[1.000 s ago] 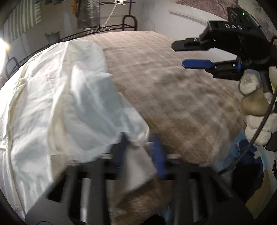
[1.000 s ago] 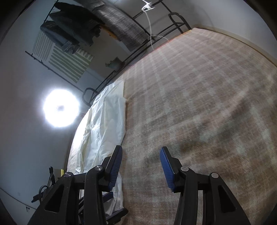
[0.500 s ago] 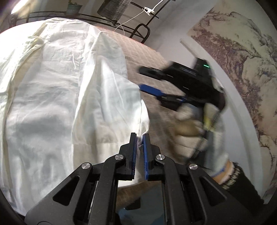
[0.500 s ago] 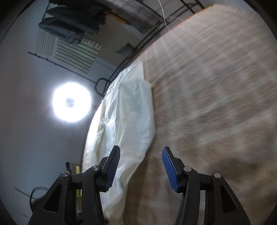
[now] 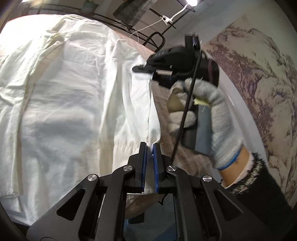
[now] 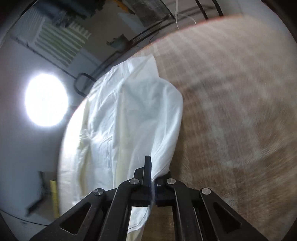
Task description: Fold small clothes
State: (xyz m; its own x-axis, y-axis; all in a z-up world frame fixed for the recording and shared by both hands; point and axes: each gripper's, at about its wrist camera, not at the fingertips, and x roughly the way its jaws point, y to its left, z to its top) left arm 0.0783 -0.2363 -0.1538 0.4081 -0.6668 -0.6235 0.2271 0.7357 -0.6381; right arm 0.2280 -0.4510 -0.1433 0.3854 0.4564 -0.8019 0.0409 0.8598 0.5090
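Note:
A white garment (image 5: 70, 111) lies spread over a tan checked surface (image 6: 232, 111), with its right-hand part folded over the rest. My left gripper (image 5: 150, 148) is shut on the near corner of that folded edge. In the left wrist view my right gripper (image 5: 146, 72), held by a gloved hand (image 5: 202, 115), pinches the same edge farther back. The right wrist view shows the right gripper (image 6: 153, 178) shut on a fold of the white garment (image 6: 133, 118), cloth squeezed between its blue pads.
A black metal rail (image 5: 118, 24) runs along the far edge of the surface, with a striped cloth (image 5: 133, 9) hanging above it. A wall mural (image 5: 259, 77) stands at the right. A bright lamp (image 6: 46, 100) glares at the left in the right wrist view.
The right gripper moved across the checked surface to the garment's edge and closed on it. The left gripper kept its hold and carried its corner over, rolling as it went.

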